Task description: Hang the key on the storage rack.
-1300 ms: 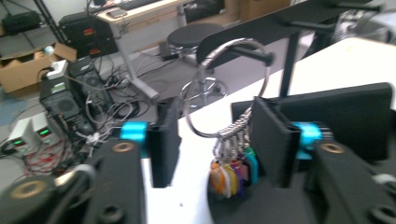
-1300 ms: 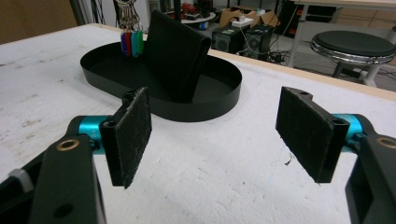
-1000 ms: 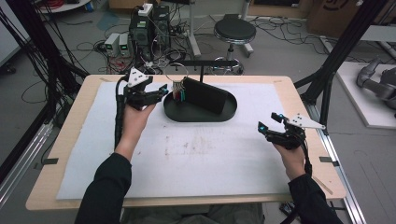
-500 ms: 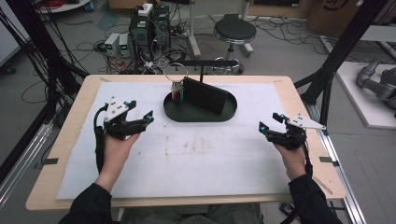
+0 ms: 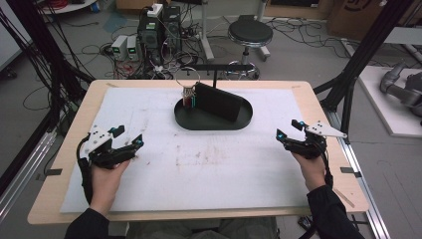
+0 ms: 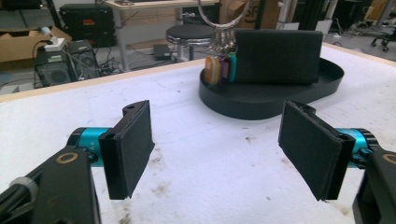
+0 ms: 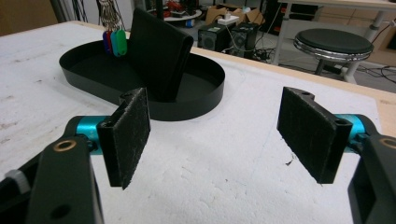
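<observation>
The key ring [image 5: 189,79] with its coloured tags [image 6: 219,69] stands at the left end of the black oval tray [image 5: 213,123], just beside the black upright block [image 5: 219,102] that sits in the tray. In the left gripper view the tags hang in front of the block's left edge. The tray lies at the far centre of the white mat [image 5: 199,169], which covers the wooden table [image 5: 318,109].

Left gripper [image 5: 130,141]: low over the near-left part of the mat, well apart from the tray, pointing toward it. Its jaws have just been opening and now stand wide apart, with nothing between the pads [image 6: 130,144].

Right gripper [image 5: 289,130]: near the right edge of the mat, well apart from the tray. Jaws wide apart, pads [image 7: 128,135] empty; bare mat shows between them.
</observation>
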